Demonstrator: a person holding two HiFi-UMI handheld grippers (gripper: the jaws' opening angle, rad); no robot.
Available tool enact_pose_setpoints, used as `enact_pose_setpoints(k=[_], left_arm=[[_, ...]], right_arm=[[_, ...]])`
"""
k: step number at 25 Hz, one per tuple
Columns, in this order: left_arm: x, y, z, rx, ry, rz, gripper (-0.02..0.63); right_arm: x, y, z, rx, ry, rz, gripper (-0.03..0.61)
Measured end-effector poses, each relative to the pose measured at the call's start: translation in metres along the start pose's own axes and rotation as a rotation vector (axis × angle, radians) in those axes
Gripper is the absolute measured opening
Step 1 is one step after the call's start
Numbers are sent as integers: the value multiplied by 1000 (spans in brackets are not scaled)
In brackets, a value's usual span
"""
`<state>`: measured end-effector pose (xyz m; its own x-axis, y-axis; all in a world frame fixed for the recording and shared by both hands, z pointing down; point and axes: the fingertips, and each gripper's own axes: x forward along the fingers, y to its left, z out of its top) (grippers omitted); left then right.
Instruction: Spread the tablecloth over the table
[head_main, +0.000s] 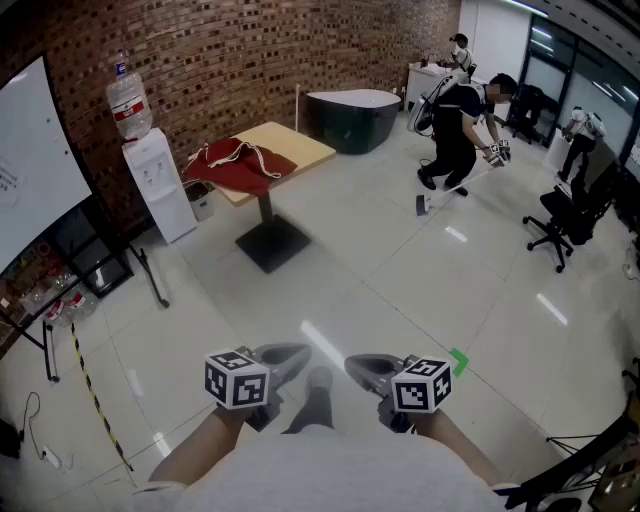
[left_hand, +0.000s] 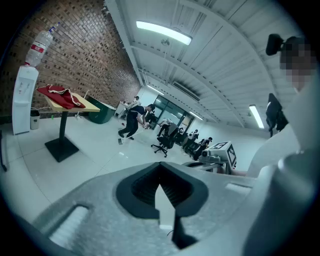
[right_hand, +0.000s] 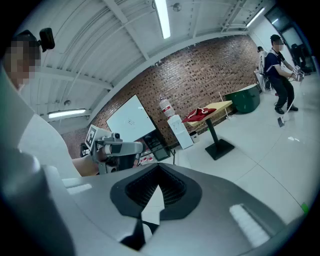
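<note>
1. The red tablecloth (head_main: 236, 165) sits bunched on the wall-side end of the table (head_main: 300, 146).
2. It lies well ahead of you and off to your left across the floor (head_main: 380, 270), so your left gripper (head_main: 298, 353) is slightly nearer.
3. Both it and the right gripper (head_main: 354, 366) have their jaws pressed together, with nothing in them.
4. Only the head view shows the bare half of the tabletop; the gripper views catch it edge-on.

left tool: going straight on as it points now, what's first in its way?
Probably the floor: the left tool tilts slightly down over open tiles. The table stands left of that line; depth is unclear.
</note>
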<state>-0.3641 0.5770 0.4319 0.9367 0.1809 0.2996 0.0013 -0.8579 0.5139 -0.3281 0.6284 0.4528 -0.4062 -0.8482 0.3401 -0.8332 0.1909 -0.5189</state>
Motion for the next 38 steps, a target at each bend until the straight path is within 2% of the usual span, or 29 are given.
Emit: enact_pose_setpoints(k=[6, 10, 15, 20, 23, 27, 33, 38], left_arm=[[36, 83, 49, 12, -2, -19, 2], [56, 159, 114, 14, -45, -4, 0], [78, 267, 188, -19, -90, 23, 0], [90, 350, 264, 14, -152, 40, 1], [90, 389, 304, 9, -199, 68, 0], [90, 422, 328, -16, -248, 142, 2], [97, 444, 325, -30, -249, 222, 1], [104, 486, 356, -72, -274, 325, 0]], right_arm=[[53, -71, 52, 8, -13, -47, -2], [99, -123, 113, 4, -22, -57, -2], [175, -186, 198, 21, -29, -19, -2], [235, -225, 288, -98, -51, 56, -2], [258, -248, 331, -152, -65, 67, -2], [283, -277, 361, -184, -62, 84, -2], [317, -310, 378, -181, -80, 150, -2], [367, -345, 426, -189, -39, 251, -2]])
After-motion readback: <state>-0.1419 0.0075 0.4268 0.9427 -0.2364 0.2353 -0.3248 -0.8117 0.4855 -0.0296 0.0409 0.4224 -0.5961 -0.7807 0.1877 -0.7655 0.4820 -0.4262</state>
